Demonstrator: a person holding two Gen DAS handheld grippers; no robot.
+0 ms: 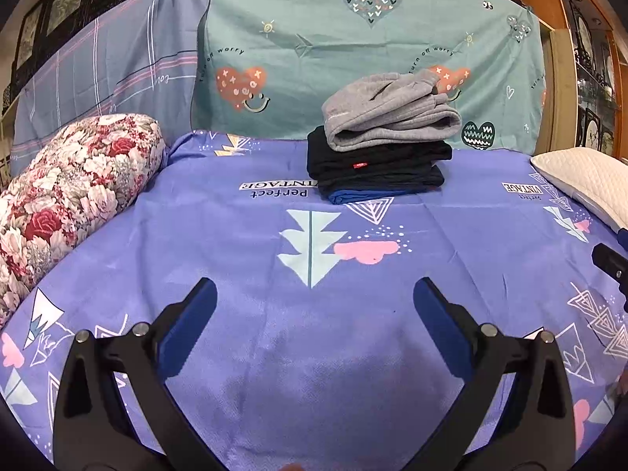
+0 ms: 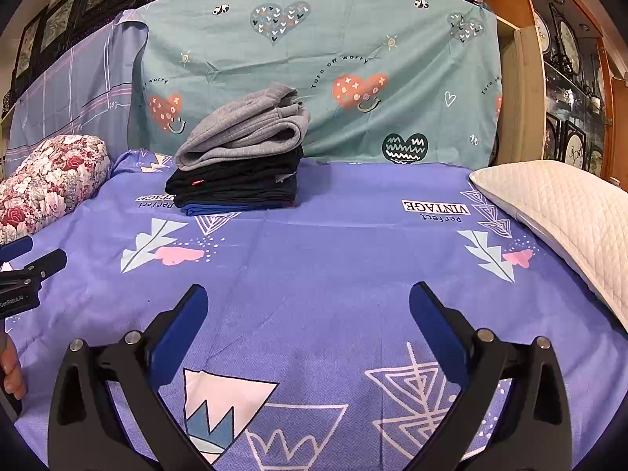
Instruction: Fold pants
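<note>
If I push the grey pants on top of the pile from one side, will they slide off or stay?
The grey pants look like thick fleece, so they would probably grip rather than slip. They lie loosely folded and bulge, so a push would likely deform them first. They overhang the dark pants at one side, so they may partly unfold there.

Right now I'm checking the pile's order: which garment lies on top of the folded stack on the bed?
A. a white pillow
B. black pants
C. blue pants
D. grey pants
D: the grey pants crown the stack, above the black pants, with blue pants lowest.
</note>
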